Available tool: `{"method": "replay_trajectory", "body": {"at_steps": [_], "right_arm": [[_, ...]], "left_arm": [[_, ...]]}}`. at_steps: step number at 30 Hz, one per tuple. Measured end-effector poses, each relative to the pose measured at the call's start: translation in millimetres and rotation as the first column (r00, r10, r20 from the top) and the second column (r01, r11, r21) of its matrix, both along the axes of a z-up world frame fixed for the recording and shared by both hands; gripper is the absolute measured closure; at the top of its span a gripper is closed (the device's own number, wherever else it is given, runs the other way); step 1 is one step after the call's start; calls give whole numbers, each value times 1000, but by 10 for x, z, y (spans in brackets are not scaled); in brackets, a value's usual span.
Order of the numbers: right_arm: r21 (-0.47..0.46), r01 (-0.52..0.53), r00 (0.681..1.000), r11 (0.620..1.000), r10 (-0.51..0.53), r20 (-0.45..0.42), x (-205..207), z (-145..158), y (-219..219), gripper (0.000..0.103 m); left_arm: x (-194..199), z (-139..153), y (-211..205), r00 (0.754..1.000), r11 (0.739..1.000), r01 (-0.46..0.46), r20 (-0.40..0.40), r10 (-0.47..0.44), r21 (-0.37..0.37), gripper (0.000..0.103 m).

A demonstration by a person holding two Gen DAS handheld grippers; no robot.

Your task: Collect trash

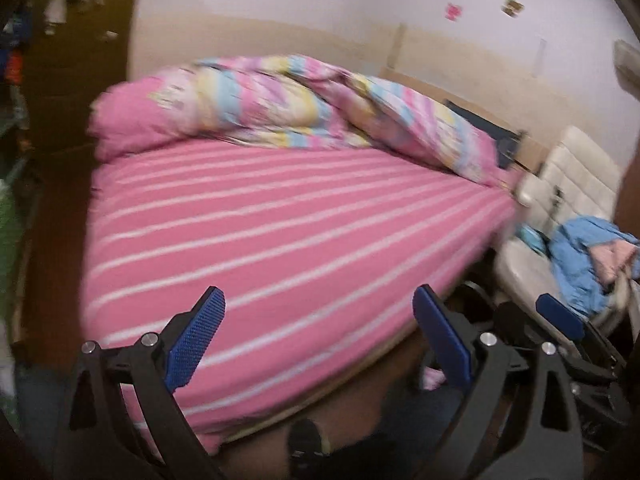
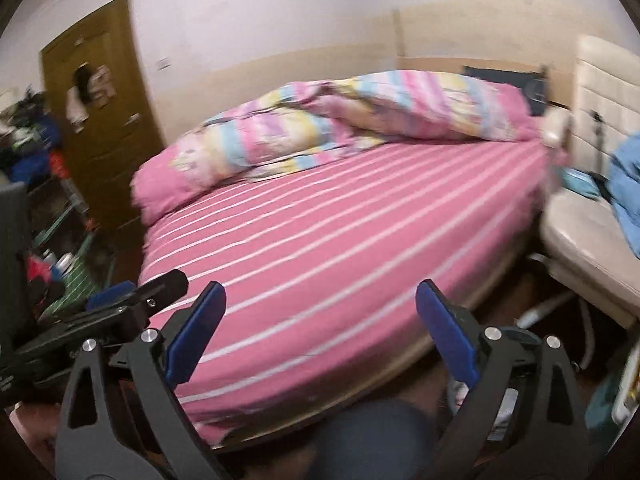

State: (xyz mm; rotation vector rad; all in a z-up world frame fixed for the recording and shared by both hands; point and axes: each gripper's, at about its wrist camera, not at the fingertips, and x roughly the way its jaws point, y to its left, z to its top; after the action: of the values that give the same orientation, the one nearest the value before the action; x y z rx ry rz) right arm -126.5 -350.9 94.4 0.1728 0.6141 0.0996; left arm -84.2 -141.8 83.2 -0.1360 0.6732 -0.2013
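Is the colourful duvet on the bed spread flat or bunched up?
Bunched up: the duvet lies heaped along the far side, leaving the striped sheet bare.

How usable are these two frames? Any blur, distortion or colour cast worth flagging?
Left wrist view: motion blur smears the quilt and the wall stickers, fisheye bends the striped bed, and the left edge is dark; the left claw stays sharp. Right wrist view: similar blur on the door and the clutter beside it, a warm dim cast, and the right claw is crisp.
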Motion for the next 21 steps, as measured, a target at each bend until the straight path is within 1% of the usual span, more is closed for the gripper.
{"method": "replay_trajectory", "body": {"at_steps": [1, 2, 6, 10, 12, 16, 21], "right_arm": [[-1, -11, 1000, 1000, 11, -2, 21, 3, 69, 8], [-5, -43, 999, 999, 43, -10, 52, -7, 241, 8], [-15, -112, 994, 994, 112, -16, 80, 7, 693, 8], [-37, -146, 989, 989, 145, -14, 24, -2, 985, 8], [-48, -151, 989, 987, 150, -9, -14, 7, 1080, 8], [-55, -143, 990, 988, 143, -7, -25, 7, 1166, 8], [-64, -130, 991, 989, 130, 7, -63, 45, 1107, 8]], "left_arm": [[-28, 15, 156, 999, 999, -39, 4, 39, 12, 10], [-47, 26, 282, 997, 997, -71, 3, 71, 18, 9], [-97, 22, 708, 985, 985, -172, -19, 172, 0, 8], [-123, -25, 941, 972, 973, -232, -29, 232, -2, 5], [-146, -38, 993, 972, 973, -231, -32, 231, 2, 5], [-160, -43, 1004, 976, 977, -214, -33, 213, -15, 5], [-232, -12, 957, 981, 981, -192, -9, 192, -16, 5]]}}
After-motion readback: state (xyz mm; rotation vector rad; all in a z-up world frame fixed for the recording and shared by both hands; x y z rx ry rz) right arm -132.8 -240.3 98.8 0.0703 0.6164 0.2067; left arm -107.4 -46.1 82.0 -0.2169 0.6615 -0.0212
